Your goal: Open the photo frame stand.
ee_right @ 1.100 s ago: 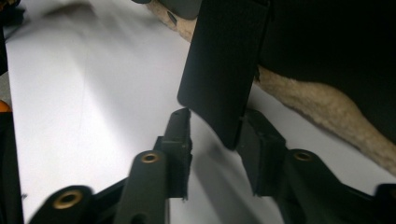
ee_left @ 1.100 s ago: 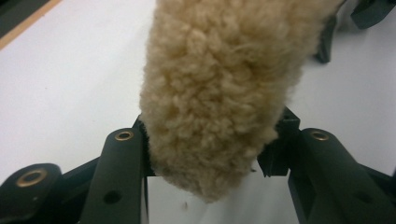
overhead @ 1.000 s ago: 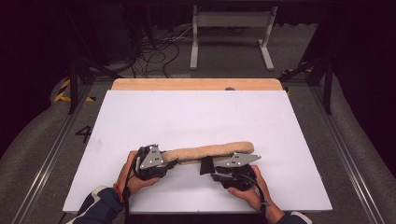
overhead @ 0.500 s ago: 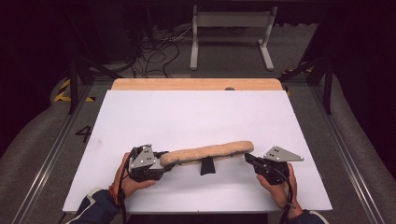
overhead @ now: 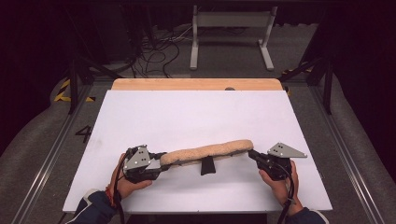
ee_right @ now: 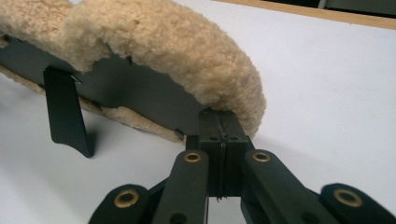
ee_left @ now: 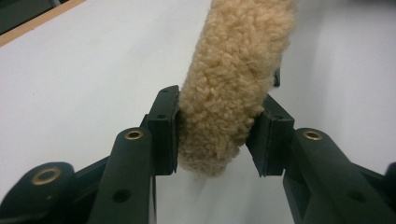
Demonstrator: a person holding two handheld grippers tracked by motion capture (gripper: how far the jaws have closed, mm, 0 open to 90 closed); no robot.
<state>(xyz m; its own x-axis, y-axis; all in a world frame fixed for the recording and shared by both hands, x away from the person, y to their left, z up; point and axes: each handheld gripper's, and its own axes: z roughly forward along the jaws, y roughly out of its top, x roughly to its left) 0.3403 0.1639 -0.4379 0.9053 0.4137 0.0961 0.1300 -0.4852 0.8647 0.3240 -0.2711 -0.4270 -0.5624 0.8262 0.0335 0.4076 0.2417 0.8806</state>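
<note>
A long tan fleece pad [overhead: 208,151] with a black lining and a short black strap tab [overhead: 207,166] spans the near part of the white table top [overhead: 196,112]. My left gripper [overhead: 163,163] is shut on the pad's left end. Its jaws have just been closing further on the fleece, which bulges between the pads in the left gripper view [ee_left: 219,135]. My right gripper [overhead: 252,155] sits at the pad's right end with its jaws pressed together. In the right gripper view [ee_right: 220,126] the tips pinch the thin black lining edge under the fleece [ee_right: 163,42]. The tab [ee_right: 65,112] hangs down to the table.
A wooden strip [overhead: 196,84] runs along the table's far edge. Beyond it are a metal stand [overhead: 231,37] and cables on the floor. Metal rails flank the table on both sides.
My right gripper has slid from the middle of the pad to its right end and shut there. The left hand has stayed in place on the left end.
</note>
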